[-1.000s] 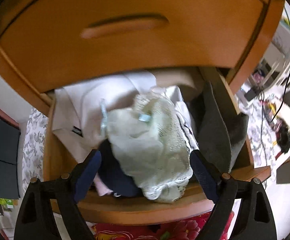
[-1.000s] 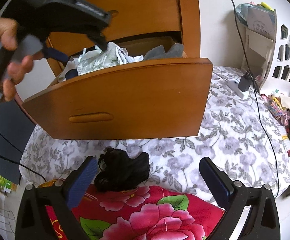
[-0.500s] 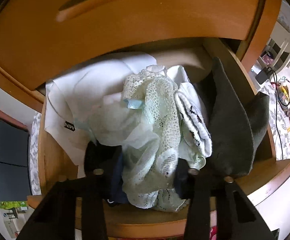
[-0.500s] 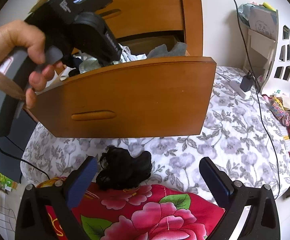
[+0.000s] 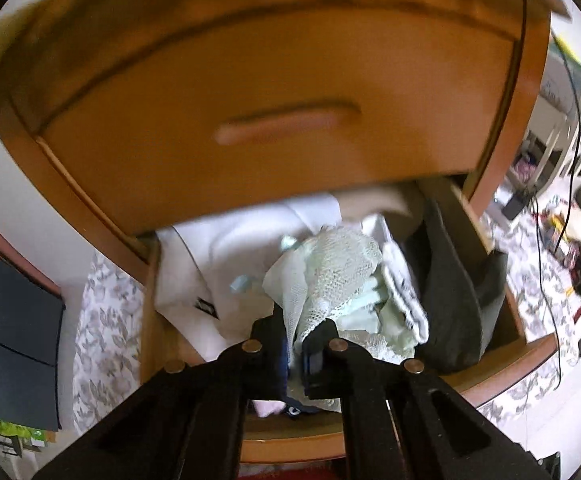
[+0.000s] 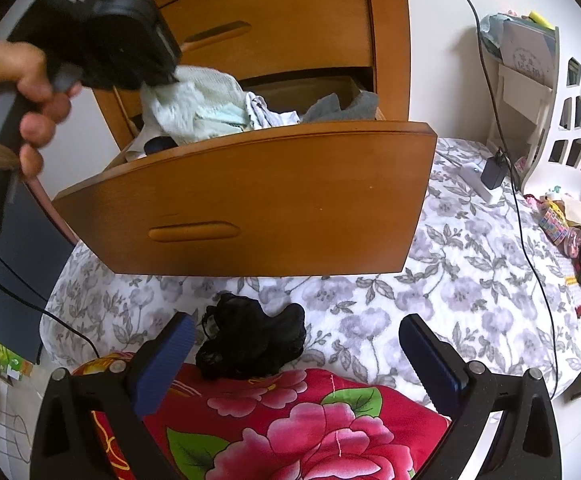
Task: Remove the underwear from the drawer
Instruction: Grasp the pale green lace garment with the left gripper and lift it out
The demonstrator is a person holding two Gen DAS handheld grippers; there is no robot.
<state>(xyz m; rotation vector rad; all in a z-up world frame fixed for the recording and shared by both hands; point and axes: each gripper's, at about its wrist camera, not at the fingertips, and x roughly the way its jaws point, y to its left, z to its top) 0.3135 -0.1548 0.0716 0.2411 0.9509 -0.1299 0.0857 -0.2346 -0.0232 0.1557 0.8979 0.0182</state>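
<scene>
Floral bedding (image 6: 470, 264) spreads below an open wooden drawer (image 6: 250, 192) heaped with clothes. Pale green lace underwear (image 5: 330, 276) runs from the heap down into the left gripper (image 5: 296, 350), whose jaws have just been closing and now pinch the lace between them, so lifting up and away should free it. Well apart, low over the bed, the right gripper (image 6: 294, 364) stands wide and empty near black lace underwear (image 6: 250, 336).

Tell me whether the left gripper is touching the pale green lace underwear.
Touching. In the left wrist view the left gripper has closed on the pale green lace underwear, fabric pinched between its pads.
</scene>
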